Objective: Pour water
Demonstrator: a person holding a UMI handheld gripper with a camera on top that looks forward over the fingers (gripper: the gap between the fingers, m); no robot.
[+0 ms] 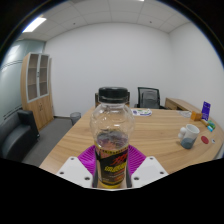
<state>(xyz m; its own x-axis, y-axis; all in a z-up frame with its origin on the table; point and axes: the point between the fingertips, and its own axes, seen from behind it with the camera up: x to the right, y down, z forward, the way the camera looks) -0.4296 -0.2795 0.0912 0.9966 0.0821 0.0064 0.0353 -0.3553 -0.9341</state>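
Bottle (111, 140), black-capped and upright with its long axis vertical, stands directly between the fingers of our gripper (111, 168), whose pads (86, 158) we judge clamped against its labelled lower body, above the near table (160, 130) edge.

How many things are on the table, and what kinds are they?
Bottles: 1, the clear bottle with a black cap, between the gripper jaws.
Cups: 1, the cup beyond it on the wooden table.
Small far-off items, too small to name: 2.
Total: 4.
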